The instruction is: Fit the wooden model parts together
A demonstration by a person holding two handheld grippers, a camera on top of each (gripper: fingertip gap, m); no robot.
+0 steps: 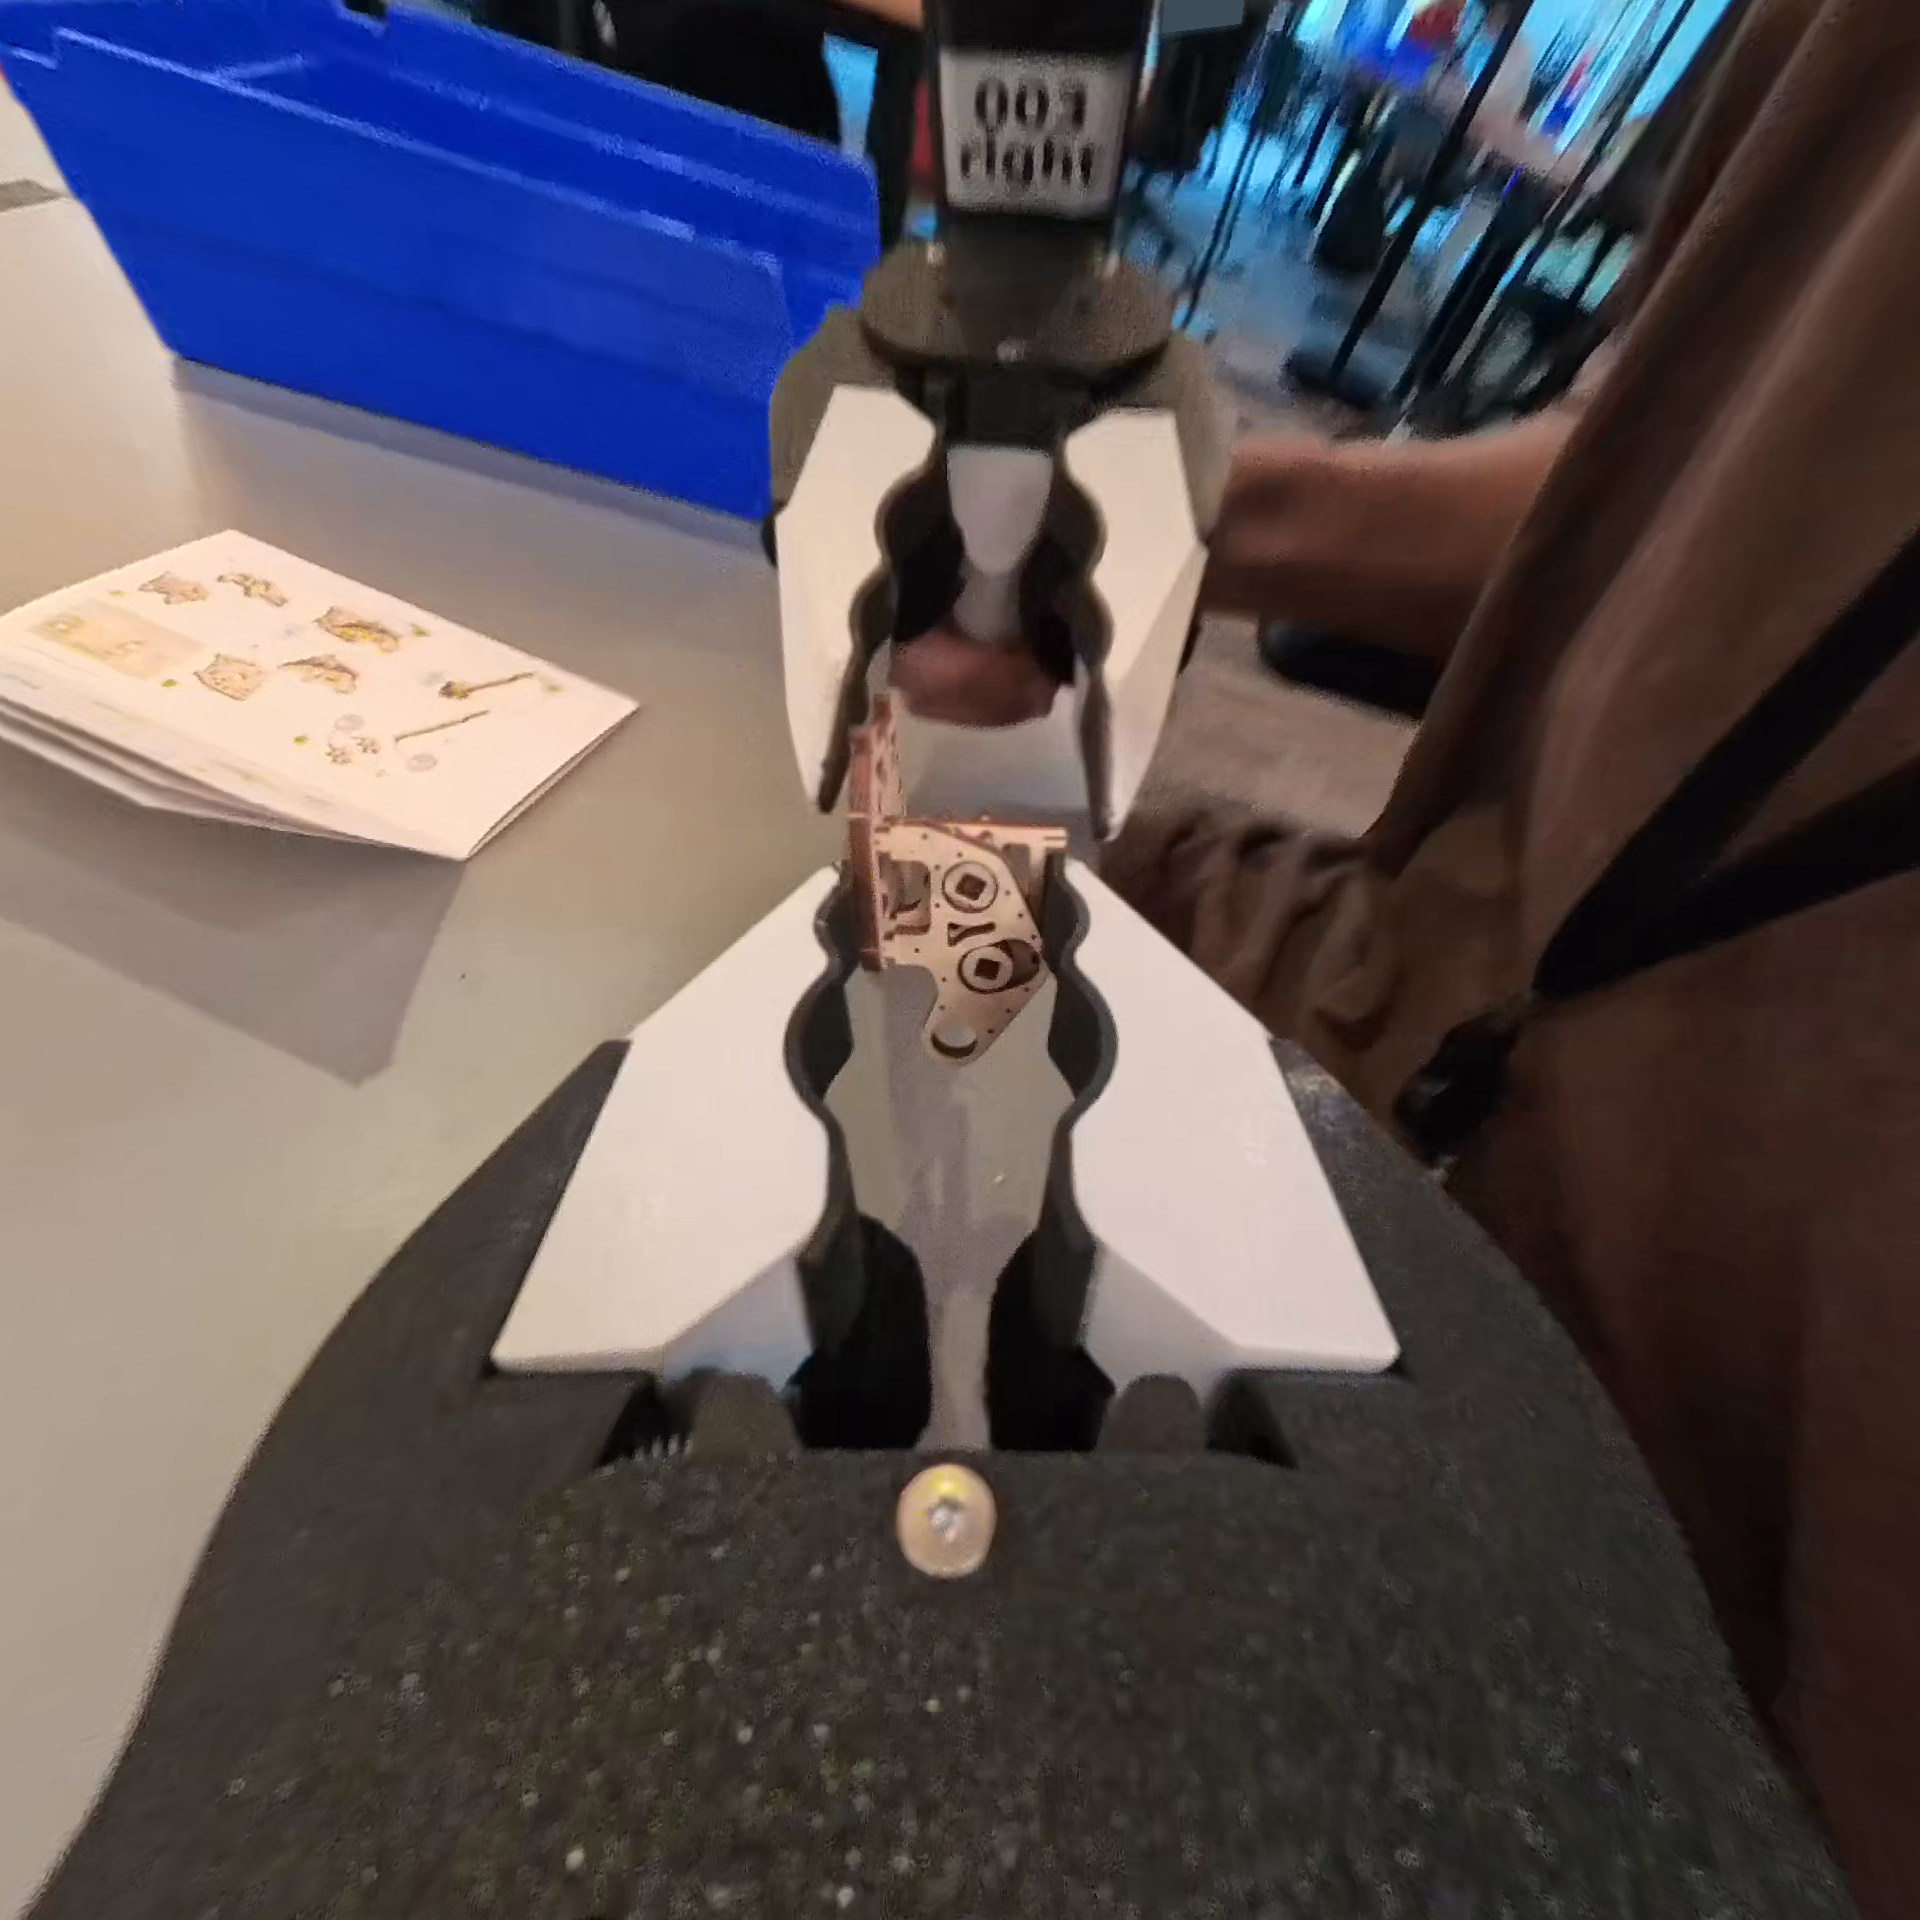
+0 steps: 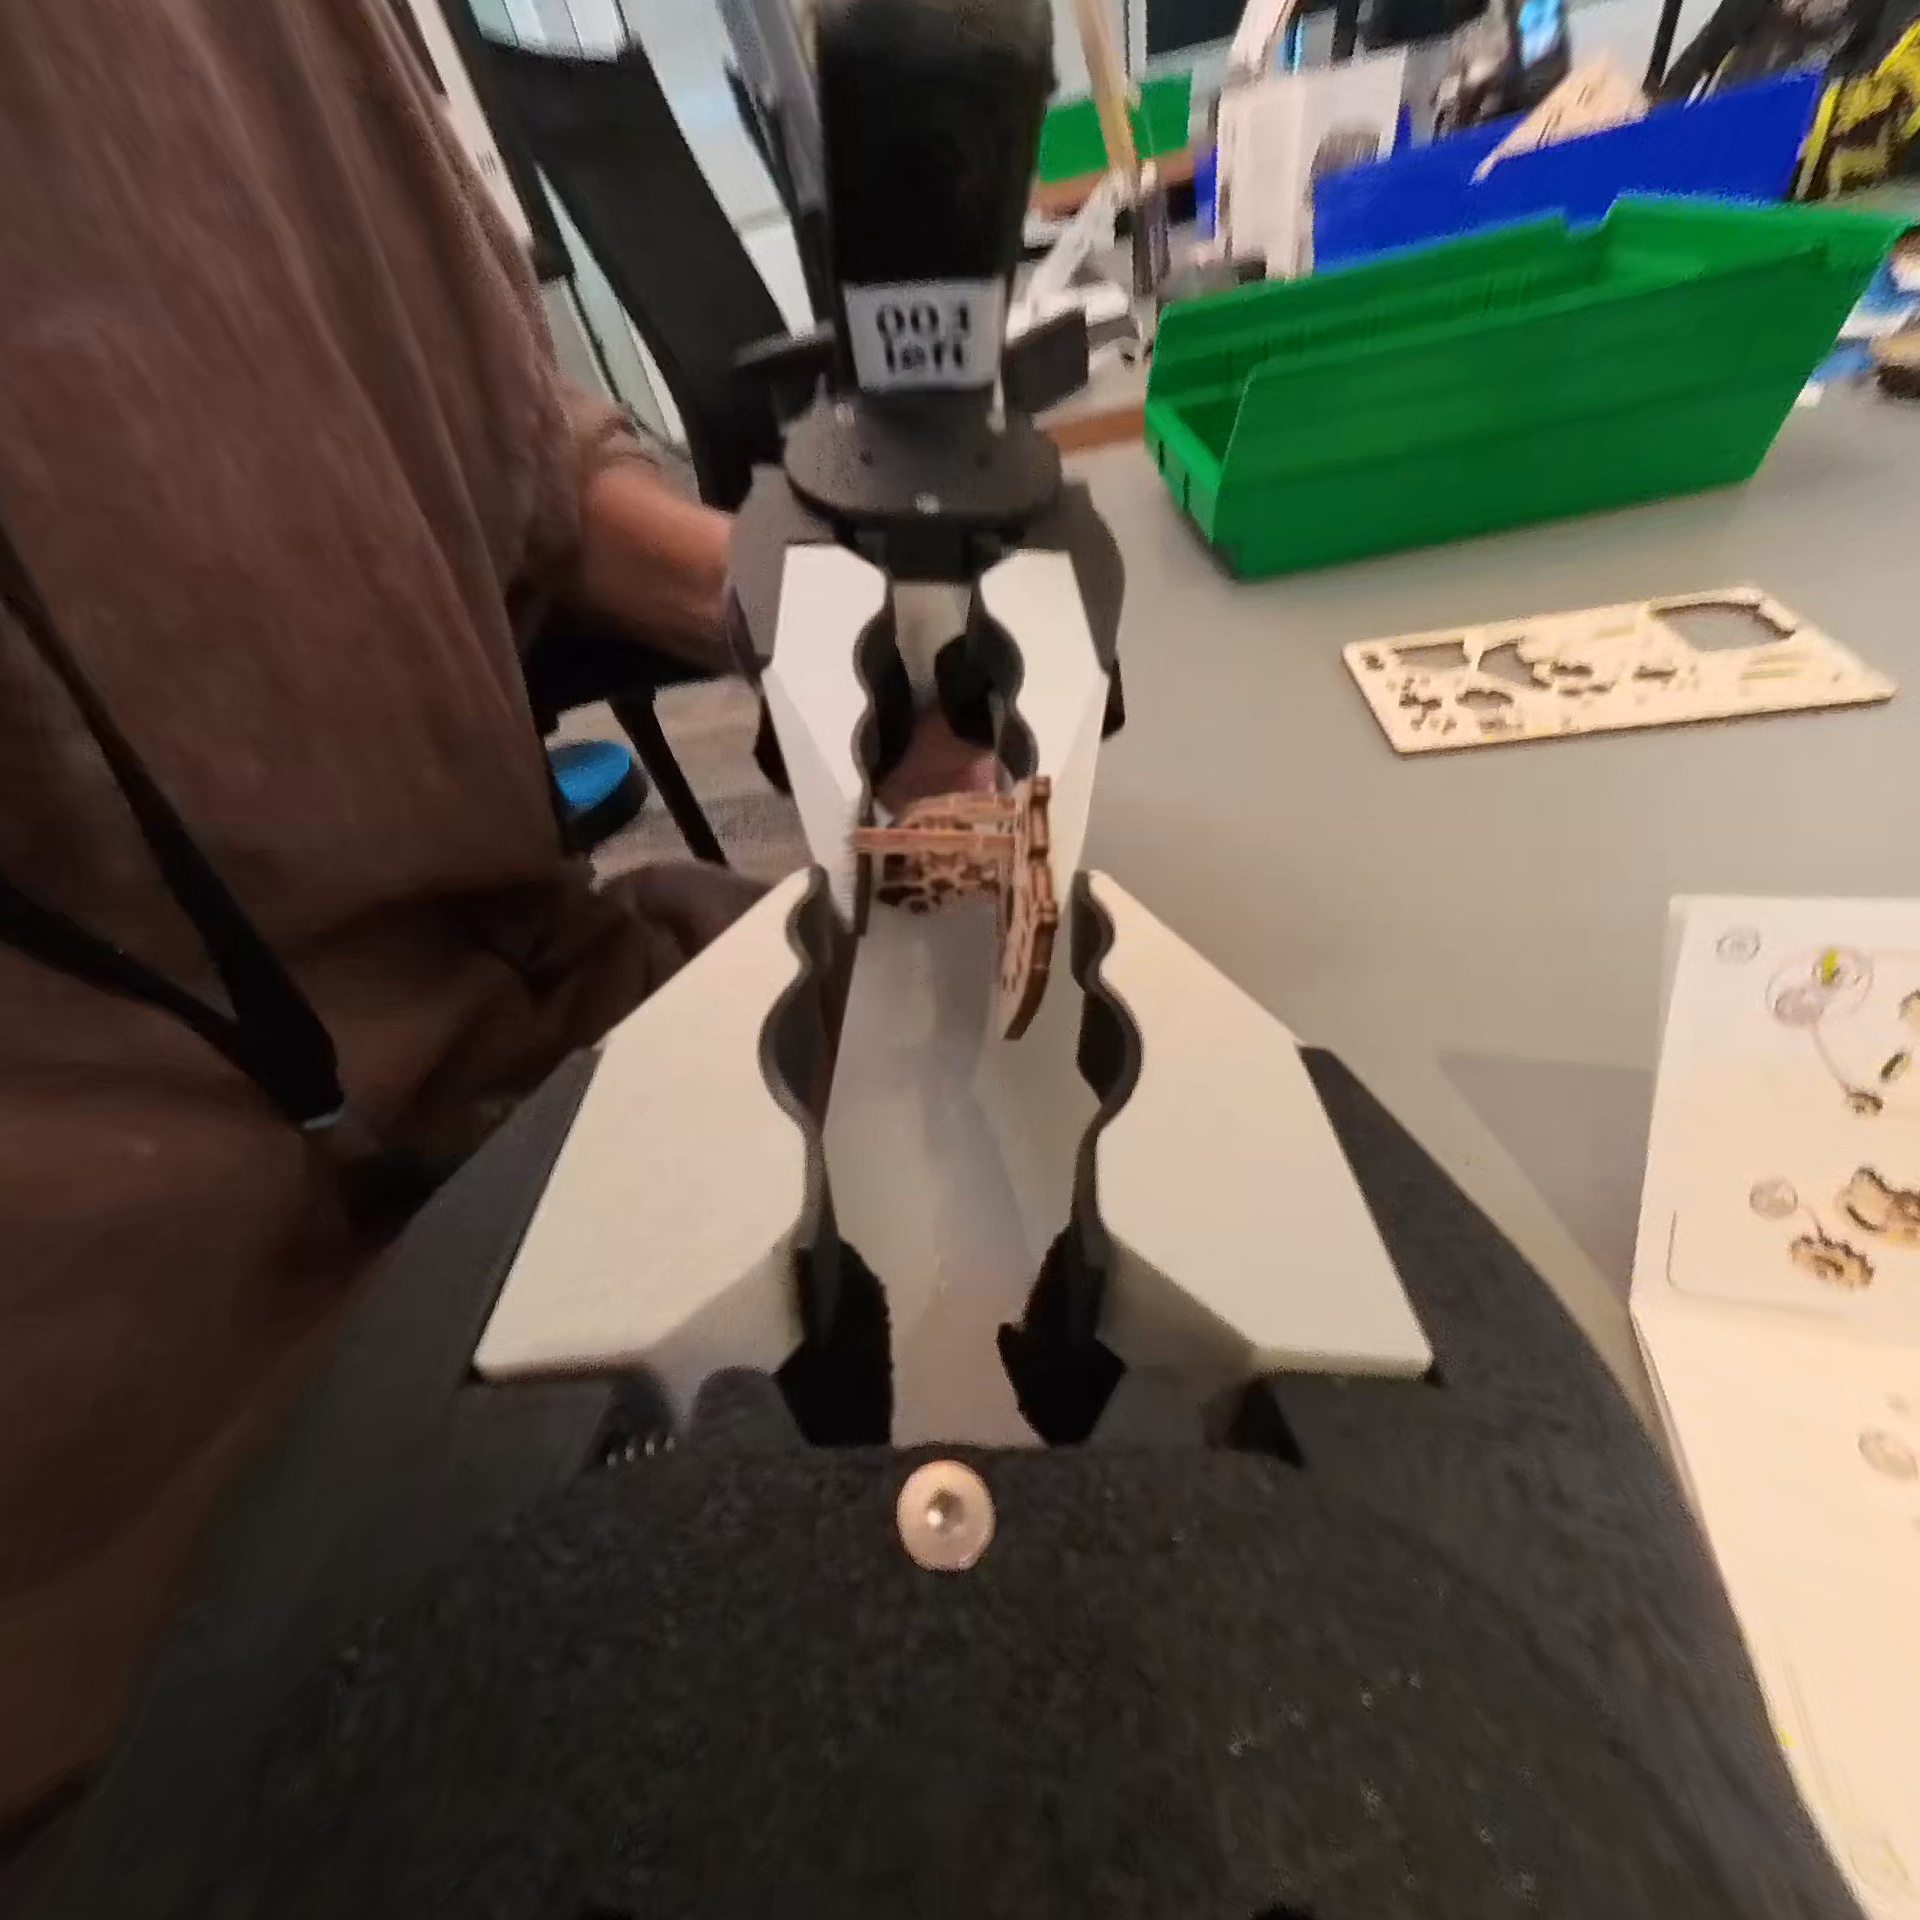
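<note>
A small wooden model assembly (image 1: 977, 935) is made of a flat plate with round and square holes and an upright side plate (image 1: 881, 769) joined at right angles. My left gripper (image 1: 951, 883) is shut on it across the flat plate, above the table. My right gripper (image 1: 966, 810) faces it tip to tip, jaws apart, with the upright plate just inside near one finger. In the right wrist view, my right gripper (image 2: 951, 883) is open around the assembly (image 2: 935, 873), which my left gripper (image 2: 951, 862) holds. The side plate (image 2: 1029, 914) hangs free between my fingers.
On the grey table (image 1: 208, 1039) lie an instruction booklet (image 1: 291, 675) and a blue bin (image 1: 416, 260) behind it. The right wrist view shows a green bin (image 2: 1455, 395), a punched-out wooden sheet (image 2: 1610, 675) and the booklet (image 2: 1787, 1195). A person in brown clothing (image 1: 1662, 935) is close by. My two grippers' fingertips are within a few centimetres of each other.
</note>
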